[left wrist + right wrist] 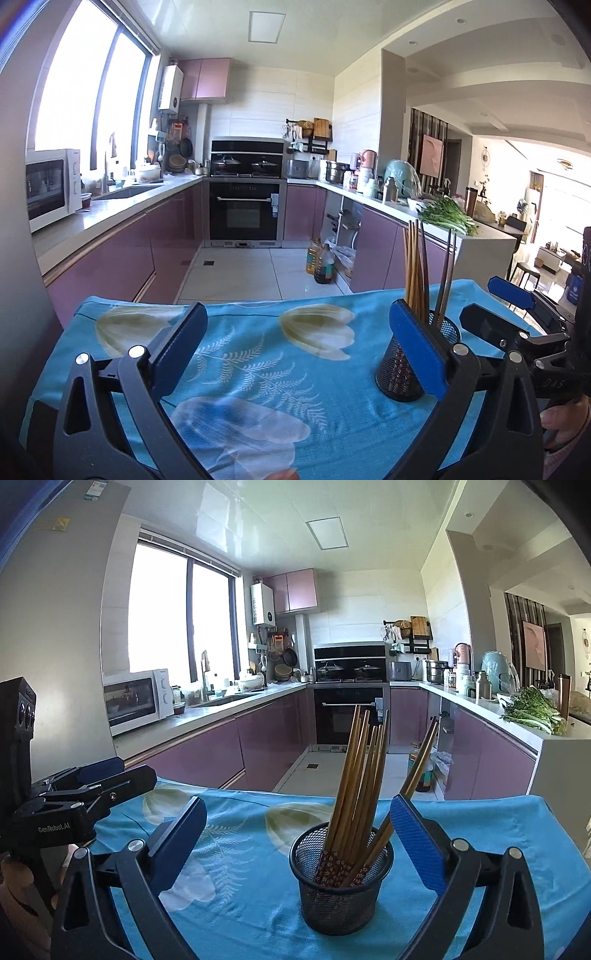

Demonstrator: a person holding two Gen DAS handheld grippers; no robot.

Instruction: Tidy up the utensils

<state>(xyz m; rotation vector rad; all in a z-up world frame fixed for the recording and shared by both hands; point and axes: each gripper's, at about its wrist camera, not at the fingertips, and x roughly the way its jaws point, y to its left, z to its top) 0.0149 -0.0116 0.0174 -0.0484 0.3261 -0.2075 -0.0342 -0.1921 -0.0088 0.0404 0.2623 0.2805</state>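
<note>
Premises: a domestic kitchen. Evidence: built-in oven (349,716) at twelve o'clock, microwave (138,699) and sink (225,698) at ten o'clock, purple cabinets (207,751), greens (535,710) on counter at two o'clock.

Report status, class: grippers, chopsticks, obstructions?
Left gripper and right gripper open, empty. Chopsticks upright in mesh holder on blue tablecloth. Nothing in the way.

Black wire-mesh holder (341,882), wooden chopsticks (354,775) — matt printed cloth (240,904).
</note>
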